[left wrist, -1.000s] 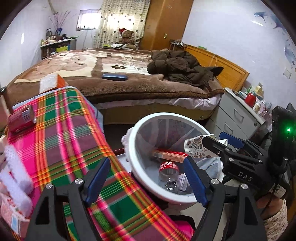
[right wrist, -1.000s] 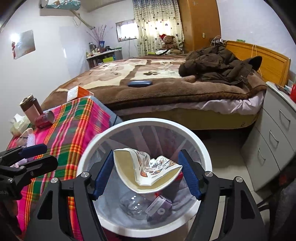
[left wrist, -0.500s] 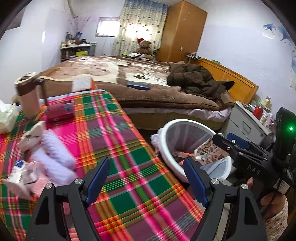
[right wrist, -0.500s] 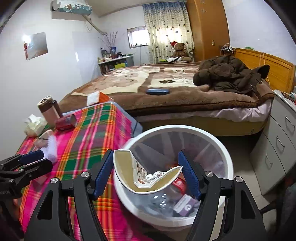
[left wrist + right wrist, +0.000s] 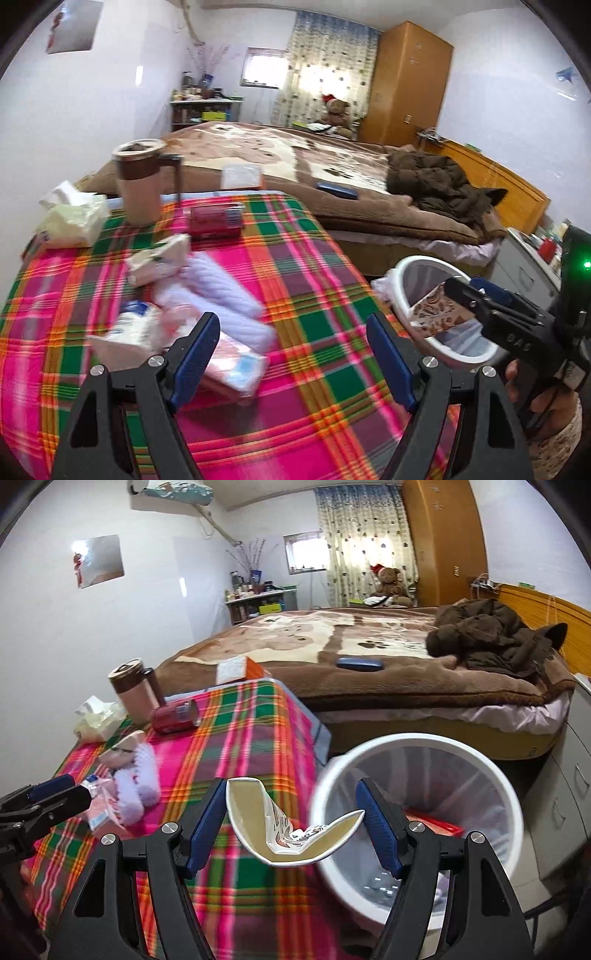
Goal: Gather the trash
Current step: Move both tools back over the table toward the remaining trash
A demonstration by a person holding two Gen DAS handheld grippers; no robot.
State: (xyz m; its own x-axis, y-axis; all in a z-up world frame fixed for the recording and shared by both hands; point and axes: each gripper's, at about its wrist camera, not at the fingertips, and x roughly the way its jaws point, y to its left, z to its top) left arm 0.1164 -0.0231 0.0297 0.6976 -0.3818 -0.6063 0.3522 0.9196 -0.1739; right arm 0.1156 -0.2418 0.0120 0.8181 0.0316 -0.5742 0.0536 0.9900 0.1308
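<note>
My left gripper [image 5: 291,332] is open and empty above the plaid table [image 5: 314,302], just right of a pile of wrappers and a pink-blue packet [image 5: 236,365]. A lilac ribbed packet [image 5: 221,295] lies beyond that packet. A red can [image 5: 214,221] lies on its side further back. My right gripper [image 5: 291,786] is shut on a crushed patterned paper cup [image 5: 251,812], held over the table's edge, just left of the white trash bin [image 5: 417,738]. Red packaging lies in the bin. In the left wrist view the right gripper [image 5: 465,291] and cup [image 5: 436,306] are in front of the bin [image 5: 424,260].
A brown lidded mug [image 5: 138,184] and a tissue pack [image 5: 74,221] stand at the table's far left. Behind the table is a bed [image 5: 369,686] with a brown coat and a blue case. Grey drawers [image 5: 569,786] stand right of the bin.
Both grippers swung left, away from the bin and over the plaid table. The right gripper kept the crushed cup, which went from above the bin's opening to left of its rim.
</note>
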